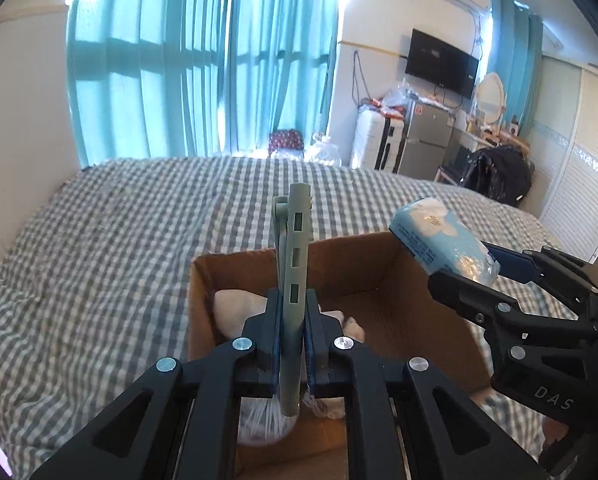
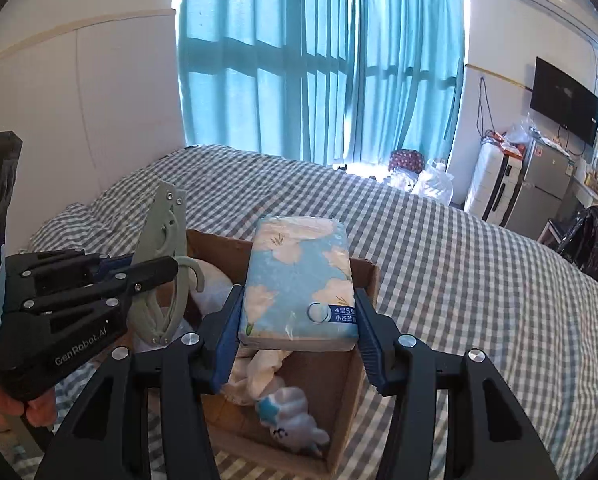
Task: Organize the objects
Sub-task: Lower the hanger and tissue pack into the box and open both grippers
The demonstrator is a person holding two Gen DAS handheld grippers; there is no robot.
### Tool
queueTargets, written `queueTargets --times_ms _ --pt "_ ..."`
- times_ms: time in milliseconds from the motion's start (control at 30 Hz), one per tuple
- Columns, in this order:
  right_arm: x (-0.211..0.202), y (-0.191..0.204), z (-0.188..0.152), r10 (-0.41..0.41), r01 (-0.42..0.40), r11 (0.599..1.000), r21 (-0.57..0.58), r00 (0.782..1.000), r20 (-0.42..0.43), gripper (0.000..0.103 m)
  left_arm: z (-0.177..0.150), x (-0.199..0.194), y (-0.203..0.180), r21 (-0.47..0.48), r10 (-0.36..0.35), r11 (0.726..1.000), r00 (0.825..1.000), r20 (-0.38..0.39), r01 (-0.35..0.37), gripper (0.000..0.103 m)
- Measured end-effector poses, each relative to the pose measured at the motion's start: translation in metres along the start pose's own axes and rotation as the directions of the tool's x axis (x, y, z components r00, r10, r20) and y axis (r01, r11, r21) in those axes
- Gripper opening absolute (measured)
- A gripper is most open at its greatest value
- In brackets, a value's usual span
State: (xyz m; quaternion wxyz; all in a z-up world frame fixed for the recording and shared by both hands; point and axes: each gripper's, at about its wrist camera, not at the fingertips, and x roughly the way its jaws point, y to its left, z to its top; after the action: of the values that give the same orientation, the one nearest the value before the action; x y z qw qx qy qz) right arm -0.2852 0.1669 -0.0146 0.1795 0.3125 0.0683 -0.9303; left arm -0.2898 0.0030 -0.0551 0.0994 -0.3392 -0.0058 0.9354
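Note:
An open cardboard box (image 1: 379, 268) sits on the checked bed; it also shows in the right wrist view (image 2: 363, 276). My left gripper (image 1: 293, 316) is shut on a grey-green folding hanger (image 1: 295, 248) and holds it upright over the box; the hanger also shows in the right wrist view (image 2: 167, 232). My right gripper (image 2: 299, 320) is shut on a blue floral tissue pack (image 2: 299, 276) above the box, and the pack also shows in the left wrist view (image 1: 439, 240). Inside the box lie white cloth items (image 2: 259, 368) and a small plush toy (image 2: 295, 420).
The grey-and-white checked bed (image 1: 119, 240) surrounds the box. Teal curtains (image 1: 199, 60) hang behind it. At the far right stand a white suitcase (image 1: 369, 140), a small fridge (image 1: 423, 140), a wall TV (image 1: 441, 62) and a dark chair (image 1: 495, 176).

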Motion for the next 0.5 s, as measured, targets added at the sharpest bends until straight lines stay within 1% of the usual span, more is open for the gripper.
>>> queueTargets --times_ms 167,333,400,467,500 --pt "0.034 -0.011 -0.007 0.01 -0.009 1.0 0.01 0.999 -0.041 0.052 -0.003 0.024 -0.003 0.023 -0.01 1.0 1.0 -0.025 0.011 0.009" --pt "0.047 -0.021 -0.015 0.042 -0.039 0.998 0.042 0.997 -0.061 0.053 -0.005 0.035 -0.007 0.018 -0.007 1.0 0.999 -0.043 0.008 0.009" --pt "0.044 -0.024 -0.016 0.051 -0.048 0.997 0.064 0.997 -0.049 0.053 -0.008 0.033 -0.009 0.015 -0.015 1.0 0.999 -0.05 0.015 0.009" --pt "0.036 -0.026 -0.016 0.045 -0.043 0.996 0.075 0.999 -0.029 0.06 -0.008 0.028 -0.011 0.014 -0.013 1.0 0.998 -0.056 0.014 0.01" --pt "0.028 -0.027 -0.015 0.038 -0.037 0.996 0.081 0.999 -0.014 0.068 -0.008 0.024 -0.012 0.017 -0.01 1.0 0.998 -0.057 0.01 0.01"
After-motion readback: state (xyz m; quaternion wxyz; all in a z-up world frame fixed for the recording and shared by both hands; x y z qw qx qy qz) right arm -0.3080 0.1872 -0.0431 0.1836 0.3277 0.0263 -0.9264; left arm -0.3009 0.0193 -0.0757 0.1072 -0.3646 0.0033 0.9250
